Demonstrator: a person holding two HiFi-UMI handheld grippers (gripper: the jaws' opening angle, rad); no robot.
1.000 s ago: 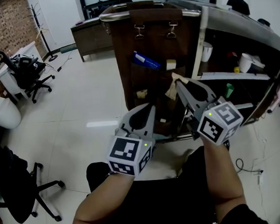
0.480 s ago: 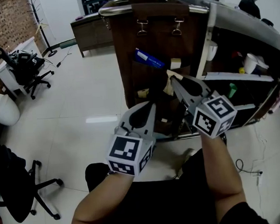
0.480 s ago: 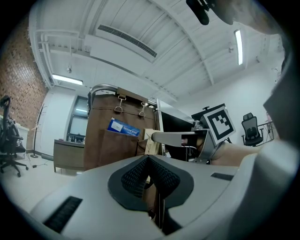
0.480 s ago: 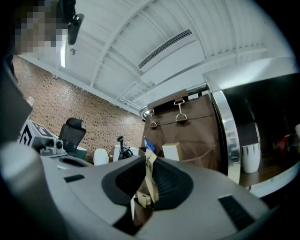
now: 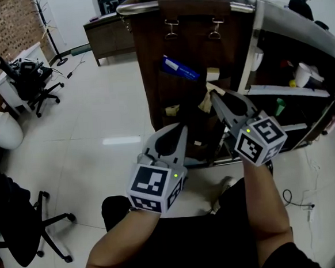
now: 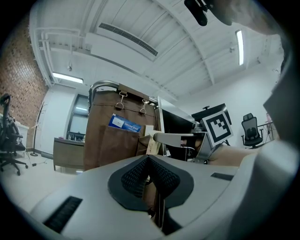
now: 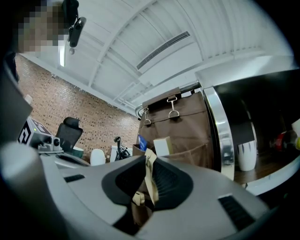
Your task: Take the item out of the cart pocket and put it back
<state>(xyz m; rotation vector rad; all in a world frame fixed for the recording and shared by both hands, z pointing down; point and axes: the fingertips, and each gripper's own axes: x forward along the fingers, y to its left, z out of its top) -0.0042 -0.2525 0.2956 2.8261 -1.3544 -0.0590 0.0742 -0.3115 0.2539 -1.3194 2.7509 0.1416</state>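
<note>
A brown fabric organizer [image 5: 161, 56] hangs from clips on the end of the cart. Its pockets hold a blue packet [image 5: 180, 69] and a small beige box [image 5: 212, 74]. My right gripper [image 5: 212, 92] is shut on a tan paper packet [image 5: 204, 103], just in front of the middle pockets. In the right gripper view the packet [image 7: 150, 180] stands upright between the pads of the right gripper [image 7: 149, 161]. My left gripper [image 5: 181, 127] is lower and to the left, shut and empty, pointing at the lower pockets. In its own view the left gripper [image 6: 148, 160] has its jaws together.
The cart's open shelves [image 5: 291, 92] at the right carry white containers [image 5: 303, 75] and a green item [image 5: 276, 106]. Office chairs [image 5: 31, 83] and a white stool [image 5: 3, 131] stand at the left, with a desk [image 5: 105, 40] behind. A person [image 5: 304, 4] stands far back.
The right gripper, still shut on the tan packet, has shifted only slightly in front of the organizer. The left gripper has stayed where it was.
</note>
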